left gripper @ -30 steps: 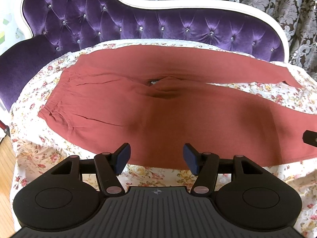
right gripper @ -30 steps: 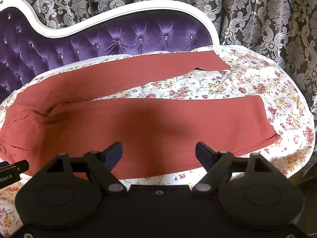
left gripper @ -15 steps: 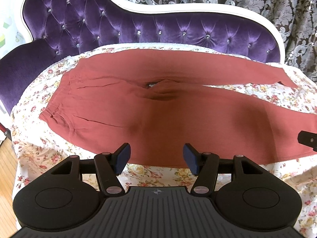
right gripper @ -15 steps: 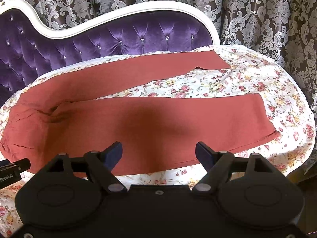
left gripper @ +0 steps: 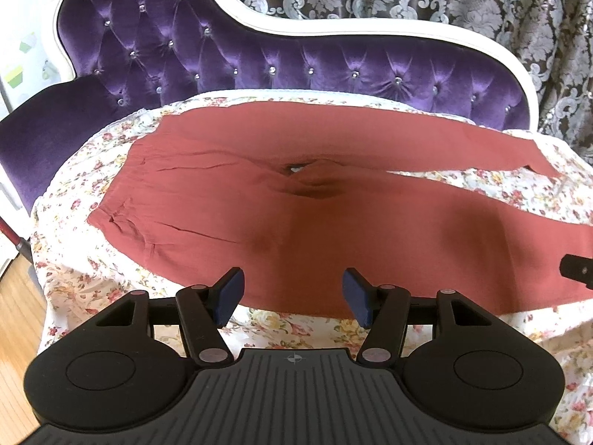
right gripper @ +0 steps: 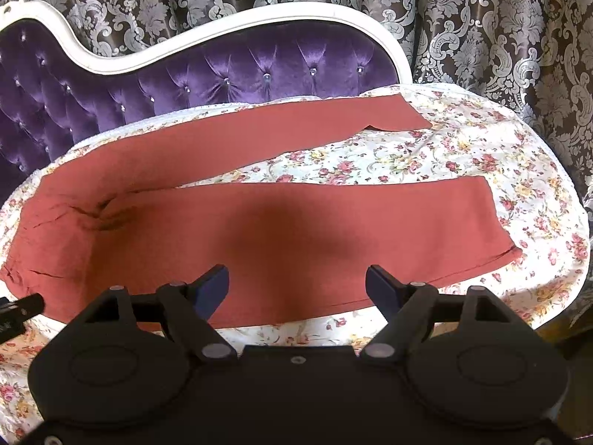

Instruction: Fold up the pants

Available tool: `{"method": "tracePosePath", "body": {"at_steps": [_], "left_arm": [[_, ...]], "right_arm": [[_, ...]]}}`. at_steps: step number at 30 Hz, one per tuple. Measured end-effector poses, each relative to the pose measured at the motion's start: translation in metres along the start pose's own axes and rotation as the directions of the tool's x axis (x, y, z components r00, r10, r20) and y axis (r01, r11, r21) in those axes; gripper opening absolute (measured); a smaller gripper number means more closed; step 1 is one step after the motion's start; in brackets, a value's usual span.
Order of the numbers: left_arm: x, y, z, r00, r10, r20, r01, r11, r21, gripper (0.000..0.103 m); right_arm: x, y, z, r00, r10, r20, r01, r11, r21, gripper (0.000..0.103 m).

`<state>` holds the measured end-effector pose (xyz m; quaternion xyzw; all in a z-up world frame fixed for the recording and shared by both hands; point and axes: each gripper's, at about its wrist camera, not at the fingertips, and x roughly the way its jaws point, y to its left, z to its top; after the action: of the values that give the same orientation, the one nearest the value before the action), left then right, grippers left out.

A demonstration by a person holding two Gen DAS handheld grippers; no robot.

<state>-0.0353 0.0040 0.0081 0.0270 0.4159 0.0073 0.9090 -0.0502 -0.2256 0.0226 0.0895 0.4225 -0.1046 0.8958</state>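
Rust-red pants [left gripper: 304, 222] lie spread flat on a floral sheet, waistband to the left, both legs running right in a V. In the right wrist view the pants [right gripper: 281, 237] show both leg ends, the far one near the sofa back and the near one at the right. My left gripper [left gripper: 292, 296] is open and empty, above the near edge of the pants by the seat. My right gripper [right gripper: 296, 289] is open and empty, above the near leg's front edge.
The floral sheet [right gripper: 426, 155] covers a purple tufted sofa [left gripper: 259, 59] with a white frame. Patterned curtains [right gripper: 481, 29] hang behind. Wood floor [left gripper: 15, 315] shows at the left. The sheet's right end drops off [right gripper: 570, 267].
Both grippers have pulled back and up a little, so the pants sit slightly farther off in each view. The pants have not moved and both grippers stay open.
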Motion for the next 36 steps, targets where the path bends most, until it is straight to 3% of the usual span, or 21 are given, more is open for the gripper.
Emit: {"method": "tracePosePath", "body": {"at_steps": [29, 36], "left_arm": [[0.006, 0.003, -0.001, 1.000, 0.013, -0.020, -0.013, 1.000, 0.022, 0.057], [0.017, 0.001, 0.000, 0.999, 0.009, -0.045, -0.008, 1.000, 0.026, 0.057]], "right_arm": [[0.011, -0.002, 0.002, 0.999, 0.014, -0.043, -0.013, 1.000, 0.020, 0.081], [0.021, -0.007, 0.004, 0.997, 0.043, -0.065, -0.039, 0.997, 0.059, 0.075]]}}
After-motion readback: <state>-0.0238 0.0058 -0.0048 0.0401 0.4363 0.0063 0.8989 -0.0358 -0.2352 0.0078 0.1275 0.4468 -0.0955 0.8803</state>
